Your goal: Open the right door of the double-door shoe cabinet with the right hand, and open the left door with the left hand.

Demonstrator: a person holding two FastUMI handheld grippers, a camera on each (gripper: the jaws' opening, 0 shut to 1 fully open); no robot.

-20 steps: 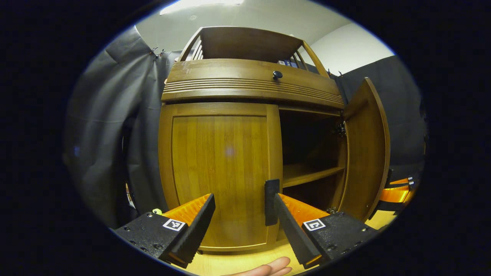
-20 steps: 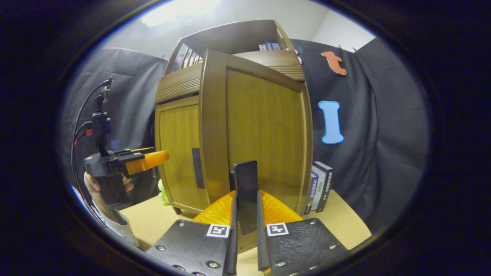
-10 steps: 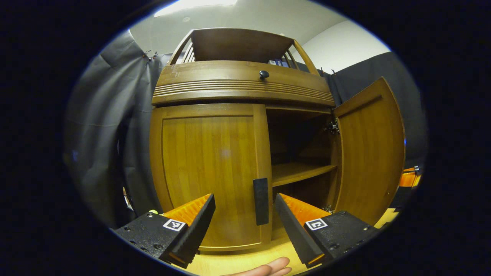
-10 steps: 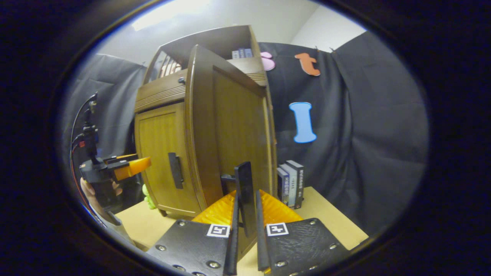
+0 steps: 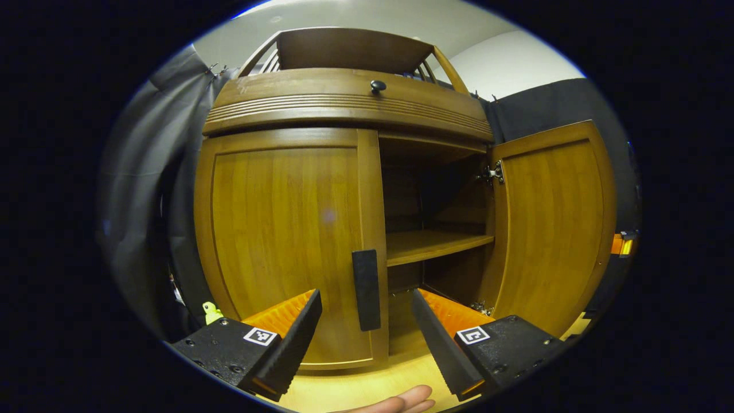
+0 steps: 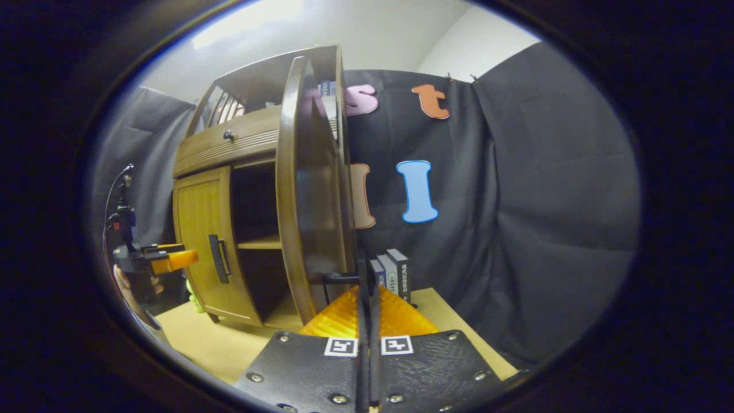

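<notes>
The wooden shoe cabinet (image 5: 344, 103) stands close in front in the left gripper view. Its left door (image 5: 281, 229) is closed, with an upright black handle (image 5: 366, 289) on it. My left gripper (image 5: 367, 338) is open, and that handle stands in line with the gap between its fingers, just beyond the tips. The right door (image 5: 550, 229) is swung wide open, baring an inner shelf (image 5: 430, 244). In the right gripper view the right door (image 6: 304, 189) is seen edge-on. My right gripper (image 6: 367, 304) is shut on its black handle (image 6: 362, 272). The left gripper (image 6: 155, 261) hovers before the left door (image 6: 198, 229).
Several upright books (image 6: 391, 272) stand on the light wooden tabletop (image 6: 229, 338), right of the cabinet, behind the open door. A small green object (image 5: 211, 312) lies at the cabinet's left foot. A drawer with a dark knob (image 5: 378, 86) runs above the doors. Black cloth hangs around.
The right door has swung much wider, pulled by my right gripper. My left gripper has come closer, and the left door's handle has shifted into line with its open fingers.
</notes>
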